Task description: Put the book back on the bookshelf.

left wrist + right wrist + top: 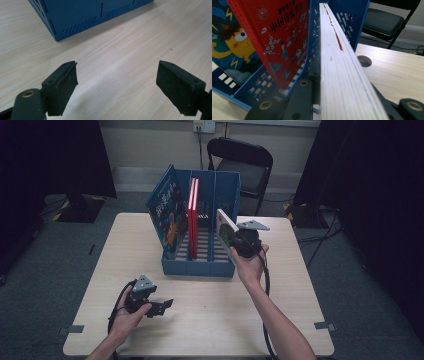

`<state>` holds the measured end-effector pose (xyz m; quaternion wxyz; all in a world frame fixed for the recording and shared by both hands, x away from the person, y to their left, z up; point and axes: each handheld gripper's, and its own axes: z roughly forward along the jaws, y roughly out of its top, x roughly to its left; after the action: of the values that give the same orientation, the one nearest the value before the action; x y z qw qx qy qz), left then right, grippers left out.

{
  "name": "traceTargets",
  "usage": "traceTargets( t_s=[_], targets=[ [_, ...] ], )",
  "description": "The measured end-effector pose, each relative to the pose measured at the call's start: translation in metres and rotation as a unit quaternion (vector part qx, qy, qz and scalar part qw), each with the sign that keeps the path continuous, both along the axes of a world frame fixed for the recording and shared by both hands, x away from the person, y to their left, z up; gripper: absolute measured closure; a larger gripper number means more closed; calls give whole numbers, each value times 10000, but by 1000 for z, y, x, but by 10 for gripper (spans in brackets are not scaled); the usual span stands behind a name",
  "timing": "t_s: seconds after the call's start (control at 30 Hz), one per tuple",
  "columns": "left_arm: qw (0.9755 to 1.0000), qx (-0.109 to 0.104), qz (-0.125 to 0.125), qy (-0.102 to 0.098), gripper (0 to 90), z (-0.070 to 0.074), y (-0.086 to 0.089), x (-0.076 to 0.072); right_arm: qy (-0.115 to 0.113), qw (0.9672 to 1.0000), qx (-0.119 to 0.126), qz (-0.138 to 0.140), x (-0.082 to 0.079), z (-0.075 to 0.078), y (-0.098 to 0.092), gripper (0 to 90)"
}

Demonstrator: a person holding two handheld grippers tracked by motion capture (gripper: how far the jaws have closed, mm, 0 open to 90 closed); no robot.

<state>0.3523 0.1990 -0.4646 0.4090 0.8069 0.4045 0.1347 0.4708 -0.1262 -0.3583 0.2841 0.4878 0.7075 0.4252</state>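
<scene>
1. The right gripper (pixel 239 241) sits at the right end of the blue file rack (pixel 200 266), its jaws clamped on a white-edged book (pixel 226 231) held upright on edge.
2. That book is tilted a little, its top leaning left toward the rack's rightmost compartment, and its lower part is level with the rack's right wall (whether it touches the wall cannot be told).
3. In the right gripper view the book's page edge (pixel 339 72) runs straight away from the camera between the two black jaws, which press on either cover.
4. A red book (pixel 193 217) stands upright in the middle compartment; its cover with printed figures (pixel 284 40) shows just left of the held book in the right gripper view.
5. A blue picture book (pixel 167 210) leans in the left compartment, tipped to the left.
6. The left gripper (pixel 162 307) rests low over the near left part of the table (pixel 210 320), well apart from the rack, with its jaws wide open and nothing between them.
7. The left gripper view shows bare wood between those jaws and a near corner of the rack (pixel 75 20) farther off.
8. A black folding chair (pixel 245 165) stands beyond the far edge of the table.
</scene>
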Motion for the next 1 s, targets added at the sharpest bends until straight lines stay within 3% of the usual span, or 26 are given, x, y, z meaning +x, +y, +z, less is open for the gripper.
traceTargets(
  t_s=[0.73,1.0],
  targets=[
    [10000,-34,-5,23,171,0,1,0,40,9996,-52,-283,33,-8,22,767],
    [10000,-29,-28,22,171,0,1,0,81,9992,3,-385,43,-20,26,767]
  ],
)
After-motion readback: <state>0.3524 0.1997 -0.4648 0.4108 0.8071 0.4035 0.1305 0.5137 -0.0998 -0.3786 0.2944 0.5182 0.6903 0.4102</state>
